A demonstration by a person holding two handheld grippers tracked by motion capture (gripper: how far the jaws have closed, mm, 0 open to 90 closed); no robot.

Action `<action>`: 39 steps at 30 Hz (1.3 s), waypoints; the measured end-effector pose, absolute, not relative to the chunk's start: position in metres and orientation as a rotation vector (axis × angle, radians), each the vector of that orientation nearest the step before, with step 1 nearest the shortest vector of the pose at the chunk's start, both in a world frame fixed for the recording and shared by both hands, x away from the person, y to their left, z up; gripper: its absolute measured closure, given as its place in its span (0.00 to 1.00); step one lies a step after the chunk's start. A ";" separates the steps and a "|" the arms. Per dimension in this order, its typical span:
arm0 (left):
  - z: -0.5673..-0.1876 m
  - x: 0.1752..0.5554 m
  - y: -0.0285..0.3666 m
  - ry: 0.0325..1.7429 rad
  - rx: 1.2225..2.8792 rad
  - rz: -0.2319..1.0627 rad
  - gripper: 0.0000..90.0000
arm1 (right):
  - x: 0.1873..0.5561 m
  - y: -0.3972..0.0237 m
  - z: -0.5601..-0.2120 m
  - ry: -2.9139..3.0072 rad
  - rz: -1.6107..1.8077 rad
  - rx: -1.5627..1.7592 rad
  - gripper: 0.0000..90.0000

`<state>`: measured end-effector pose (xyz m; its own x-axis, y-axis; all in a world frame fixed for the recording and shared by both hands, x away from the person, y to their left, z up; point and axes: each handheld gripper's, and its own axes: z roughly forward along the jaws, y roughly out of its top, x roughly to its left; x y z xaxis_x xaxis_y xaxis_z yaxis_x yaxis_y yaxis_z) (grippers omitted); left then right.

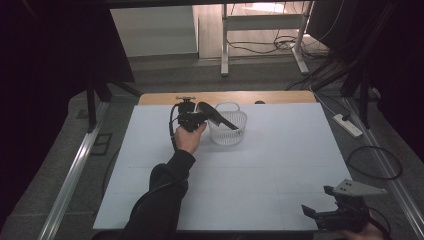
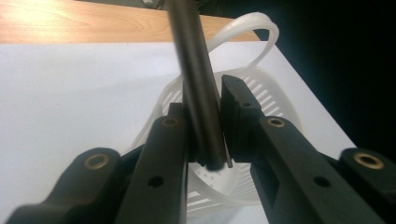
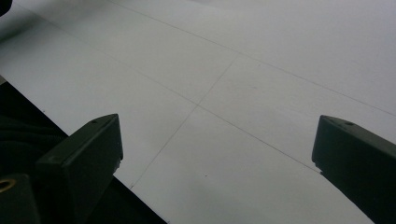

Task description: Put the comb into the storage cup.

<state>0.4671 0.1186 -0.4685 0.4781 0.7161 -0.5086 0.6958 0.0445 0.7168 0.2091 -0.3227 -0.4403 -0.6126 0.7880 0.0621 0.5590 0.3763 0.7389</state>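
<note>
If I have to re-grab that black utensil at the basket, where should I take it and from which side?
Take the black utensil by its straight round handle, near the free end, where the left gripper now has it between its jaws. Come from the near side of the white basket: the handle slopes up out over that rim while the far end lies inside, so probably only the shaft is reachable.

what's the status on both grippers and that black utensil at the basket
Left gripper shut on black utensil handle, its head over the white basket. Right gripper open, idle over bare table at near edge. Nothing in the way.
</note>
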 end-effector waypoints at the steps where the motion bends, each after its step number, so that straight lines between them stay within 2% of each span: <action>1: -0.469 0.467 0.119 1.230 1.664 0.027 0.87 | 0.209 -0.323 -0.440 2.340 1.079 1.186 0.03; 16: -0.468 0.463 0.121 1.244 1.708 0.140 0.80 | 0.210 -0.323 -0.441 2.341 1.077 1.189 0.03; 30: -0.467 0.463 0.117 1.246 1.763 0.238 0.60 | 0.210 -0.323 -0.441 2.348 1.068 1.193 0.03; 39: -0.470 0.465 0.120 1.256 1.773 0.232 0.49 | 0.210 -0.322 -0.441 2.350 1.068 1.189 0.03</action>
<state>0.4645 0.1195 -0.4704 0.4612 0.8220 -0.3340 0.6489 -0.0558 0.7588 0.2102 -0.3221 -0.4409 -0.6130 0.7875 0.0635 0.5658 0.3815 0.7310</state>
